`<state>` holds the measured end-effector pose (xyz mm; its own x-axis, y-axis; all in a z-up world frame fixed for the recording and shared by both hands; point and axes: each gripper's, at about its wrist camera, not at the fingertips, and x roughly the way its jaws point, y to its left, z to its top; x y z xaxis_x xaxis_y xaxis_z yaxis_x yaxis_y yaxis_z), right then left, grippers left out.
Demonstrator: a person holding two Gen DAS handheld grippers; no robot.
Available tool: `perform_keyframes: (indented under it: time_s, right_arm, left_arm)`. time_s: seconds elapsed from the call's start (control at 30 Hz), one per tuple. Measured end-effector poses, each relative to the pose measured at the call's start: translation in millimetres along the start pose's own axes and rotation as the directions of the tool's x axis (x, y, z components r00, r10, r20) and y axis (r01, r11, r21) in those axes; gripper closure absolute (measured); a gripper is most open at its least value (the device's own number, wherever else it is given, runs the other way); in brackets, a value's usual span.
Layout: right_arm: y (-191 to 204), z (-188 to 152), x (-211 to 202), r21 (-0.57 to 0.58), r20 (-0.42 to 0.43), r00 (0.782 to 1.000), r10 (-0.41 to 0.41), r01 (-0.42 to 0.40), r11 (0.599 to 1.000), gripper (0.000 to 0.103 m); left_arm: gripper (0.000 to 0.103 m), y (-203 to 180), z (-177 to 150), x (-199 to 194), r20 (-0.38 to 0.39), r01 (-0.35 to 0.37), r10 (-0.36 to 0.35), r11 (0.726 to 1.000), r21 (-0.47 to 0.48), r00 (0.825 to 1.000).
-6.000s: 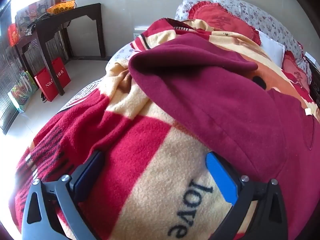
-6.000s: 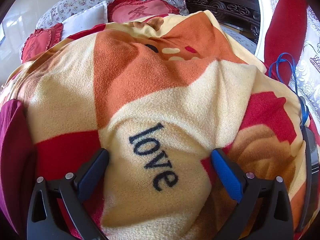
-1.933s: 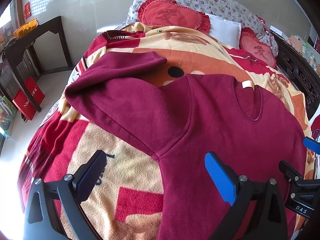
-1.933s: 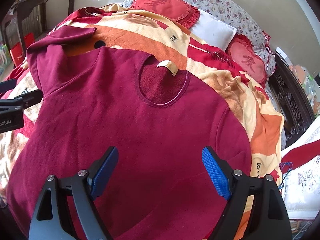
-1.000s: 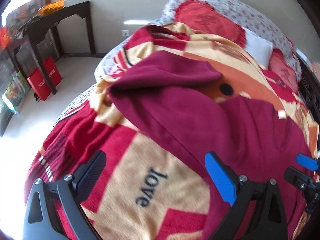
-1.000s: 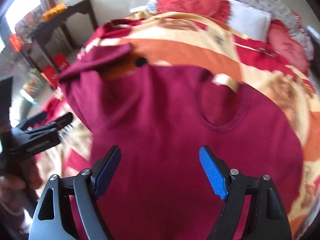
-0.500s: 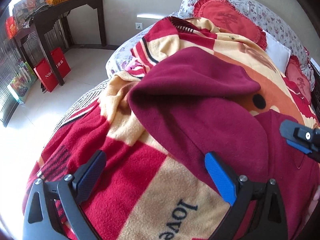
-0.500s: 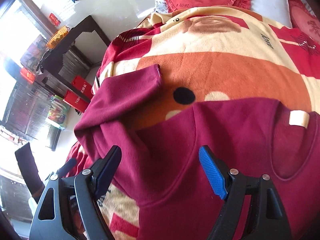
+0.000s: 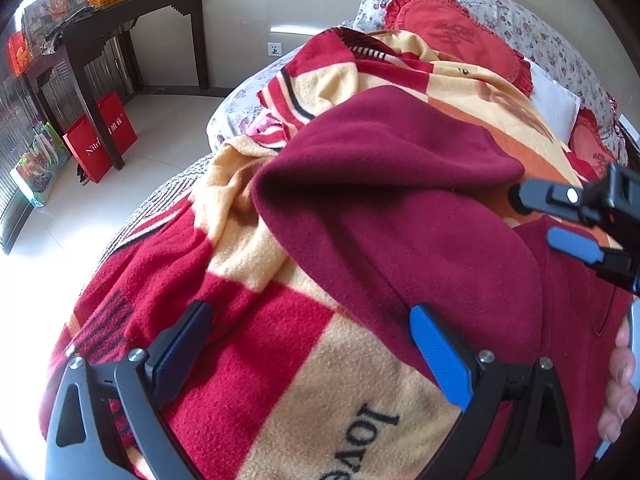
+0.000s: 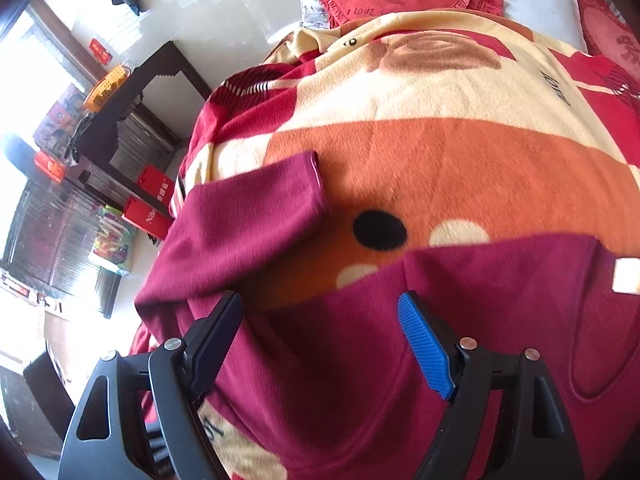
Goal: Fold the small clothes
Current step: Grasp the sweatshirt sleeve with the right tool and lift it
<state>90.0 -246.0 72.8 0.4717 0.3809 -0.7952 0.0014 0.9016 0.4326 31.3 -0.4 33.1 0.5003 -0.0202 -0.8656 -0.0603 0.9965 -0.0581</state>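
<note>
Right wrist: sweater sleeve cuff-end up-right

You have one dark red fleece sweater lying flat on the bed, front side down, with its round neck opening and a small pale label showing at the right edge of the right wrist view. Its one visible sleeve is bent back on itself at the elbow, so the cuff points toward the pillows. The fabric is soft and only lightly creased.
</note>
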Motion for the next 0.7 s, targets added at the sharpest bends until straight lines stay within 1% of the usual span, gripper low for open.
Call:
perform_keyframes:
  time_s: [0.17,0.23,0.27,0.3,0.33,0.37,0.4,0.43,0.5,0.57,0.6,0.63,0.7]
  right_arm:
    - [4,18,20,0.022,0.013,0.999,0.041,-0.041,0.999,0.04]
    - [4,26,29,0.039,0.011,0.999,0.046,-0.046,0.998,0.04]
    - [4,30,34,0.047,0.009,0.999,0.049,-0.049,0.998,0.042]
    - [4,33,40,0.054,0.003,0.999,0.051,-0.051,0.997,0.051]
    - [3,36,45,0.063,-0.002,0.999,0.053,-0.053,0.997,0.064]
    - [2,39,49,0.077,-0.004,0.998,0.06,-0.06,0.995,0.072]
    - [2,41,50,0.082,0.003,0.998,0.064,-0.064,0.995,0.092]
    - [1,42,49,0.086,0.013,0.997,0.071,-0.072,0.994,0.103]
    - [1,43,39,0.087,0.047,0.995,0.091,-0.095,0.992,0.103]
    - [5,43,22,0.062,0.087,0.99,0.114,-0.119,0.991,0.103]
    - [10,43,6,0.037,0.119,0.985,0.123,-0.128,0.991,0.103]
    - [12,43,-5,0.026,0.132,0.982,0.133,-0.137,0.99,0.103]
    - [17,42,-39,-0.004,0.168,0.969,0.18,-0.182,0.983,0.103]
  left_arm:
    - [0.002,0,0,3,-0.004,0.004,-0.004,1.0,-0.003,1.0]
    - [0.002,0,0,4,-0.004,0.003,-0.003,1.0,-0.001,1.0]
    - [0.002,0,0,4,-0.004,0.003,-0.003,1.0,0.0,1.0]
    - [0.002,-1,0,5,-0.004,0.002,-0.002,1.0,0.002,1.0]
    - [0.002,-1,0,5,-0.004,0.001,-0.001,1.0,0.003,1.0]
    - [0.002,-1,0,6,-0.004,0.0,0.0,1.0,0.004,1.0]
    - [0.002,-2,1,7,-0.004,-0.002,0.002,1.0,0.005,1.0]
    - [0.002,-2,1,7,-0.004,-0.003,0.003,1.0,0.005,1.0]
    - [0.001,-3,1,7,-0.003,-0.007,0.007,1.0,0.006,1.0]
    - [0.001,-5,2,9,-0.001,-0.015,0.015,1.0,0.007,1.0]
    - [0.001,-6,2,9,-0.001,-0.023,0.023,1.0,0.009,1.0]
    - [0.001,-7,2,10,0.0,-0.031,0.031,0.999,0.011,1.0]
    - [0.001,-11,2,8,0.009,-0.053,0.053,0.998,0.021,0.999]
